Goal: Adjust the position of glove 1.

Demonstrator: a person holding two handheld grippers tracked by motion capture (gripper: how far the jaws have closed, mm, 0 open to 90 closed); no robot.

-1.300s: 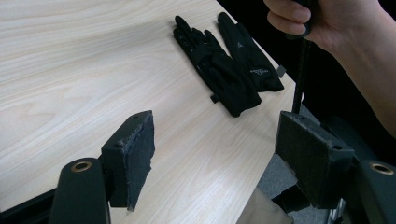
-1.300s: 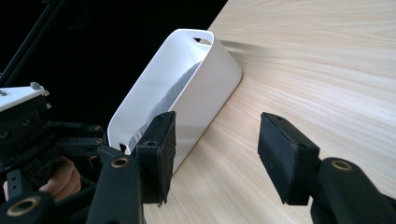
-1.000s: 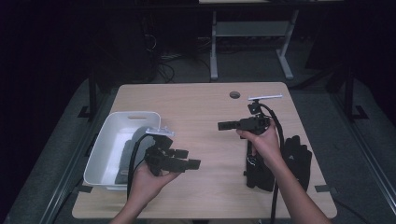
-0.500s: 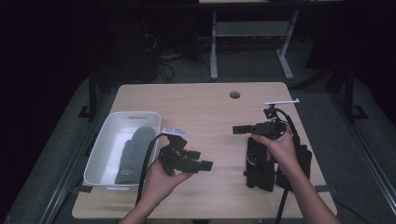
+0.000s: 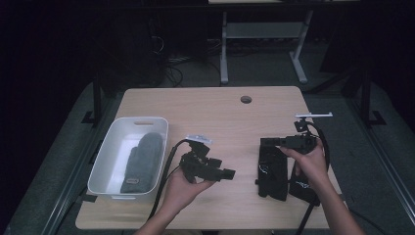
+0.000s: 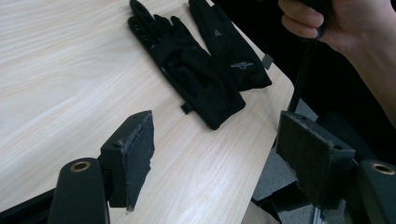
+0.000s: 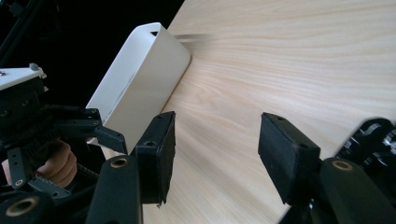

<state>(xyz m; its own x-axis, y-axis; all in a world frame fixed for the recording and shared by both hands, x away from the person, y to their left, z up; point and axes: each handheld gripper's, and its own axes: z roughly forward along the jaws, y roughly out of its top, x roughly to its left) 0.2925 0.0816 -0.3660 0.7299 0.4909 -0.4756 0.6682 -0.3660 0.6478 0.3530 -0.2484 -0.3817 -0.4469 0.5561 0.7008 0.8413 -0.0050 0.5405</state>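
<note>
Two black gloves lie side by side, touching, near the right edge of the wooden worktop, toward its front right corner. In the left gripper view the nearer glove lies flat with its fingertips pointing away, and the second glove lies just behind it by the worktop's edge.

The right gripper hovers over the gloves' far end, held level and pointing across the worktop toward the left edge; its fingers stand apart with nothing between them.

The left gripper is held above the middle of the worktop's front part, pointing toward the gloves and apart from them; its fingers are likewise spread wide and empty.

A white plastic bin sits at the front left corner, with a grey mitten lying lengthwise inside it.
</note>
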